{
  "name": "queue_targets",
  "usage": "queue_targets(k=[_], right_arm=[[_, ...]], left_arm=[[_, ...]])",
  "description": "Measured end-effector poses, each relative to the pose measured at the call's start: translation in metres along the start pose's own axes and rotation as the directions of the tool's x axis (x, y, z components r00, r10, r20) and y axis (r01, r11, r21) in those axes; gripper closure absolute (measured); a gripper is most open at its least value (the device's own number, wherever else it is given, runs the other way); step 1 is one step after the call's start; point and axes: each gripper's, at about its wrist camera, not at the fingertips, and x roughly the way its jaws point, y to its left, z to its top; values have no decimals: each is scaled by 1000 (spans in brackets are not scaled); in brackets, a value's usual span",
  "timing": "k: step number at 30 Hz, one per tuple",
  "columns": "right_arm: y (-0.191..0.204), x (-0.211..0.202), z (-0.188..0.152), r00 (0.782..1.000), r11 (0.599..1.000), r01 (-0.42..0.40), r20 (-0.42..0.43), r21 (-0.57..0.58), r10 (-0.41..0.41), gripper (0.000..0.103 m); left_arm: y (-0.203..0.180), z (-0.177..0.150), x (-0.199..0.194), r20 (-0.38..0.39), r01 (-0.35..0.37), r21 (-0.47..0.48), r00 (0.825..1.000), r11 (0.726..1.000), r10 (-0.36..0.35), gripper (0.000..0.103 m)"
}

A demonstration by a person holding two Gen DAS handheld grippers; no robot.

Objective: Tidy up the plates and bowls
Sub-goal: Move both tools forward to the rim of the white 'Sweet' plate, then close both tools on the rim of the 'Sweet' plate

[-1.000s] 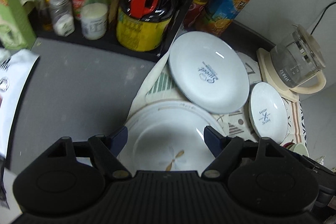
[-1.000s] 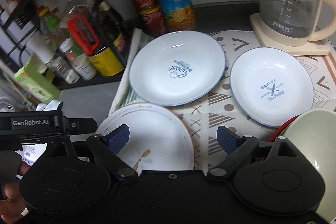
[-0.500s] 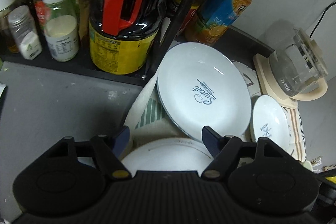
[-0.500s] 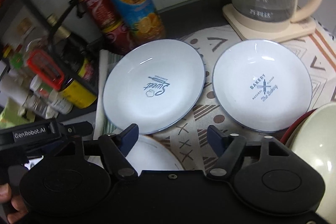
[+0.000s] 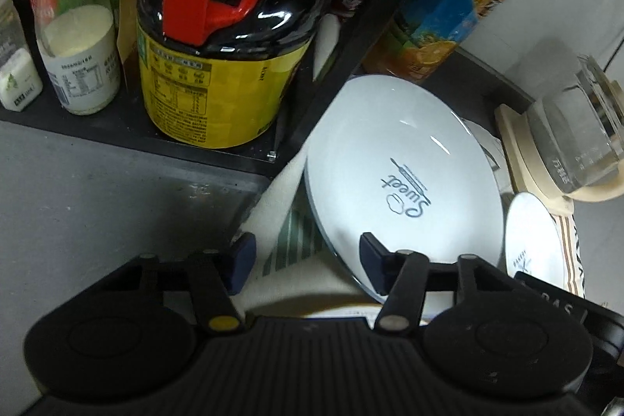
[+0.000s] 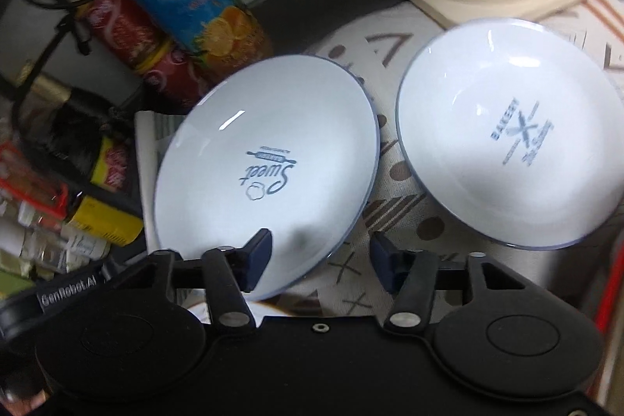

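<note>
Both grippers, left (image 5: pixel 306 262) and right (image 6: pixel 319 260), are hovering with jaws apart, straddling opposite edges of the white blue-rimmed "Sweet" plate (image 6: pixel 269 158). Next, probably one must be closing on its rim

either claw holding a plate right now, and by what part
Nothing is held. Both the left claw and the right claw are open, each straddling a near edge of the Sweet plate, with no grip closed on it.

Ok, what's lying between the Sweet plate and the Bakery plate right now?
Only bare patterned cloth separates the Sweet plate from the Bakery plate; the right wrist view shows it.
</note>
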Motion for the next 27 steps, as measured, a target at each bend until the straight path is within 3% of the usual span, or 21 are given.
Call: queue_targets(k=[6, 13, 15, 17, 18, 27], right_arm=[[-8, 23, 5, 1000, 998, -12, -23, 62, 14, 73], [-11, 27, 10, 1000, 994, -12, 17, 108, 11, 73], [-11, 27, 8, 1000, 994, -4, 26, 110, 1, 75], [-12, 27, 7, 999, 994, 7, 33, 105, -10, 82], [-14, 27, 7, 999, 994, 18, 31, 108, -21, 88], [-1, 1, 10, 996, 999, 48, 72, -9, -47, 91]], left_arm=[[3, 4, 6, 18, -1, -21, 1000, 1000, 1, 65], [6, 6, 10, 21, 20, -10, 1000, 1000, -20, 67], [6, 6, 12, 19, 29, -12, 999, 1000, -29, 73], [4, 8, 17, -3, 72, -23, 997, 997, -72, 88], [3, 8, 18, -11, 86, -30, 996, 996, -86, 91], [-4, 1, -3, 28, 102, -15, 994, 995, -101, 91]])
